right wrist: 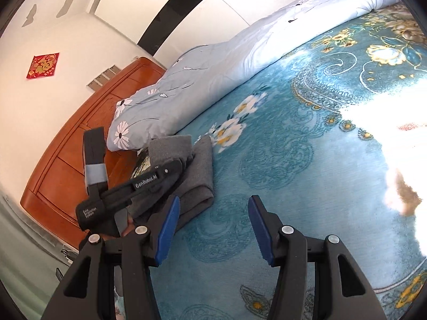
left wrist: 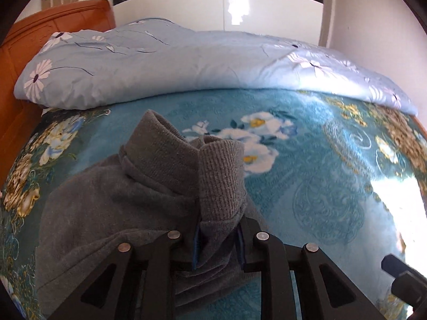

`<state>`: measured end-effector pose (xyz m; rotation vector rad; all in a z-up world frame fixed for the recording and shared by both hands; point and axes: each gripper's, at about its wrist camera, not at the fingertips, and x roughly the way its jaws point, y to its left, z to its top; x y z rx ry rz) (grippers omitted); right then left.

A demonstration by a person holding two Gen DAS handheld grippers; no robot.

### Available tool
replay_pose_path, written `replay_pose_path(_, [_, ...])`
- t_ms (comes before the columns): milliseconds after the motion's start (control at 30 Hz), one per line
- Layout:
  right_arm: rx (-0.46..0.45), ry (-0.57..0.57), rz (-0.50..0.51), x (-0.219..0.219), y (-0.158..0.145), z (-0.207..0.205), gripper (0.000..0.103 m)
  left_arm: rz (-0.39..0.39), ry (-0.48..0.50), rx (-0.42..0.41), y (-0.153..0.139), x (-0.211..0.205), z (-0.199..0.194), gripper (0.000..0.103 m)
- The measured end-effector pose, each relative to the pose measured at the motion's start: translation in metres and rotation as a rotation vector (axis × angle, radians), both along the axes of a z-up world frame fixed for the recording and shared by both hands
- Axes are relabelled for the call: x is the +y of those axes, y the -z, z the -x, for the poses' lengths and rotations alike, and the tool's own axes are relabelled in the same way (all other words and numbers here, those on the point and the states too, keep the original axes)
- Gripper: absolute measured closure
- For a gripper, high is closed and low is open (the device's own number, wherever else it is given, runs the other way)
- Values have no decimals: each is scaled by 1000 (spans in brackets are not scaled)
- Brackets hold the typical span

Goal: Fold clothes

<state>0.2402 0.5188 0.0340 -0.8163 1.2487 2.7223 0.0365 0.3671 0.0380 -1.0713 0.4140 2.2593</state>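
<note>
- My left gripper (left wrist: 217,242) is clamped on a ribbed cuff of the grey knit sweater (left wrist: 112,208), with the fabric bunched between its blue pads.
- The sweater lies partly folded near the headboard end of the bed, on the teal floral plush blanket (left wrist: 307,186).
- My right gripper (right wrist: 213,229) hovers over bare blanket, jaws apart, holding nothing.
- A rumpled pale-blue daisy-print quilt (left wrist: 165,69) runs along the bed's far edge, beside the orange wooden headboard (right wrist: 80,144).

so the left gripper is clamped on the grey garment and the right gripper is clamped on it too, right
Not quite. The left gripper is clamped on the grey garment, but the right gripper is open and empty over the teal bedspread, as the right wrist view shows.
</note>
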Motion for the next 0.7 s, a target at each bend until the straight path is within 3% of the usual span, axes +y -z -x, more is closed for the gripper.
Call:
replay_pose_path(100, [6, -10, 5, 0, 1, 4, 48, -36, 29, 0, -8, -12, -17, 76])
replay_pose_path(133, [6, -13, 3, -1, 1, 6, 48, -65, 39, -12, -12, -20, -20, 69])
replay_pose_path(167, [8, -21, 7, -1, 1, 9, 48, -109, 54, -44, -16, -29, -22, 49])
replay_pose_path(200, [11, -31, 12, -2, 1, 13, 48, -153, 67, -76, -20, -36, -25, 42])
replay_pose_path(267, [16, -50, 24, -4, 1, 21, 48, -238, 87, -96, -32, -52, -33, 39])
replay_pose_path(367, [30, -102, 27, -10, -2, 39, 48, -283, 57, -49, -51, -74, -42, 39])
replay_pose_path(467, [32, -150, -12, -17, -9, 62, 48, -323, -61, 12, -67, -109, -35, 37])
replay_pose_path(567, [47, -219, -67, -24, -22, 96, 47, -245, -311, 85, -66, -144, -6, 35])
replay_pose_path(600, [52, -244, -85, -27, -27, 108, 47, -229, -373, 78, -61, -155, 5, 35])
replay_pose_path(700, [58, -321, -149, -37, -38, 144, 47, -252, -428, -54, -32, -174, 25, 35])
